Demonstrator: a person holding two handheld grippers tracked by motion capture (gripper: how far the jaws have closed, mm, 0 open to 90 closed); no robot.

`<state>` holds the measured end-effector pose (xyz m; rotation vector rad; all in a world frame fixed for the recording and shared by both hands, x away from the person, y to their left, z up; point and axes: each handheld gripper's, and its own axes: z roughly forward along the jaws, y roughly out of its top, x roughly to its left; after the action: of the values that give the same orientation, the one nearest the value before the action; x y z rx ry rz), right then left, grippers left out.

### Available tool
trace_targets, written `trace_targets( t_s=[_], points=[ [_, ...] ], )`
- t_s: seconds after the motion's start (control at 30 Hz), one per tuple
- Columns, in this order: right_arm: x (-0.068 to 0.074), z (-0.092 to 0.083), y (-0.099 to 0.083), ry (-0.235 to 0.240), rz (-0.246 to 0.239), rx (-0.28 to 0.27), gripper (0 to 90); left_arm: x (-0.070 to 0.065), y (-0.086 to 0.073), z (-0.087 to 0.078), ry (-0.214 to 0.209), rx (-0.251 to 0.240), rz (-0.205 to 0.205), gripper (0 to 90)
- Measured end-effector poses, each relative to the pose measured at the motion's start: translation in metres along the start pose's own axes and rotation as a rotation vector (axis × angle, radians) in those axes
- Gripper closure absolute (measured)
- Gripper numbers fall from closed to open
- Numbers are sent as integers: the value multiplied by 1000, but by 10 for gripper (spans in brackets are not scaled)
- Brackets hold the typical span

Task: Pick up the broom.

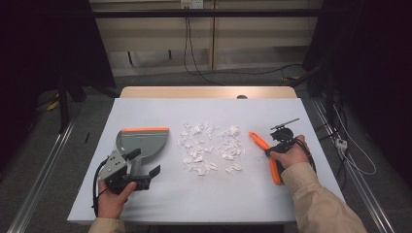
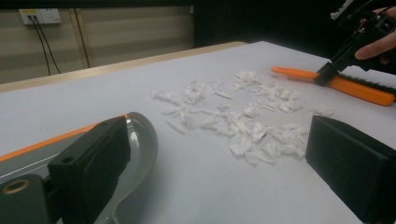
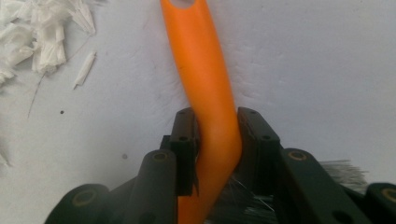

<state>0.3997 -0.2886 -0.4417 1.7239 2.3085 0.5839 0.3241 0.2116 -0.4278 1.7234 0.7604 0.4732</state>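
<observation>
An orange-handled brush (image 1: 259, 140) lies on the white table at the right. My right gripper (image 1: 273, 149) is shut on its handle; in the right gripper view the jaws (image 3: 217, 140) press both sides of the orange handle (image 3: 205, 70), with dark bristles (image 3: 343, 170) behind. A grey dustpan (image 1: 145, 140) with an orange lip rests at the left. My left gripper (image 1: 143, 163) stands open at the dustpan's handle end, its jaws (image 2: 219, 168) wide apart, one over the pan's rim (image 2: 144, 140). Several white paper scraps (image 1: 209, 148) lie scattered between the two tools.
The white tabletop (image 1: 194, 199) has bare room in front of and behind the scraps. A wooden edge (image 1: 209, 92) runs along the far side. Cables (image 1: 194, 58) hang from a wall socket beyond, and metal rails flank the table on the floor.
</observation>
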Motion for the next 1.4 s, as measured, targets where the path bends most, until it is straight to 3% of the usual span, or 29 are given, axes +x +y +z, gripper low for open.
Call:
trace_targets(
  t_s=[0.17,0.4,0.53,0.6,0.7,0.73,0.77,0.97,1.13,1.4],
  points=[
    [0,-1,0,-8,-5,-20,695,1,0,0,12,0,-6,64],
    [-6,-9,-2,-16,4,-121,698,2,1,-1,9,-7,-8,81],
    [-12,-27,-7,13,36,-259,701,1,2,0,12,-7,-13,82],
    [-16,-40,-14,52,40,-378,703,-1,4,0,13,-7,-15,80],
    [-16,-48,-18,53,29,-433,704,-5,10,1,5,-23,-23,79],
    [-14,-55,-23,60,21,-488,705,-8,12,1,-1,-29,-29,60],
    [-14,-55,-23,60,21,-488,705,-11,15,2,-5,-42,-44,60],
    [-11,-68,-32,101,30,-634,707,-35,33,12,-42,-63,-22,39],
    [-5,-75,-38,103,18,-732,709,-56,43,26,-91,-63,-23,28],
    [7,-86,-38,121,3,-811,710,-80,54,56,-167,-37,-21,27]
  ],
)
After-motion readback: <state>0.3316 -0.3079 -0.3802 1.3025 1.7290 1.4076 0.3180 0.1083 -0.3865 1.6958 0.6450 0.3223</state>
